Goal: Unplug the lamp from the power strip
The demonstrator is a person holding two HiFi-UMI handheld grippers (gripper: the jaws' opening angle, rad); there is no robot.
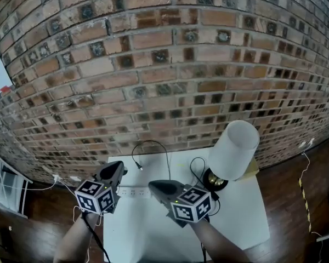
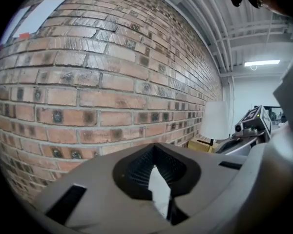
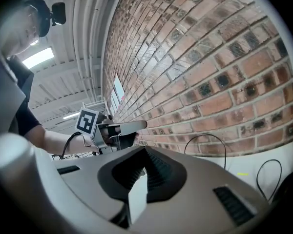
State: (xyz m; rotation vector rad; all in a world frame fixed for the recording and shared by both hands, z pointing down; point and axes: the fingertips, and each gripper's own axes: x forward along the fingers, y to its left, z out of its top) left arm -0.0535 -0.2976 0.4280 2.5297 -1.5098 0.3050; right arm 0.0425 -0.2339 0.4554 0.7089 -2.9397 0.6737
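The lamp point(image 1: 233, 149), with a white shade and a black base, stands at the right of the white table point(image 1: 247, 212). Its black cord point(image 1: 153, 142) arcs along the wall, and the plug end point(image 1: 137, 166) lies loose on the table, apart from the white power strip point(image 1: 132, 192). My left gripper point(image 1: 119, 170) hangs over the strip's left end, jaws together and empty. Just right of the strip, my right gripper point(image 1: 153, 186) has its jaws together with nothing in them. The left gripper view shows the lamp shade point(image 2: 215, 120) and the right gripper point(image 2: 251, 123). The right gripper view shows the left gripper point(image 3: 127, 126) and the cord point(image 3: 210, 136).
A brick wall point(image 1: 164, 81) rises right behind the table. The strip's white cable point(image 1: 57, 178) trails off to the left over the wooden floor. A cardboard box point(image 1: 252, 169) sits behind the lamp. Another thin cable point(image 1: 304, 163) lies on the floor at right.
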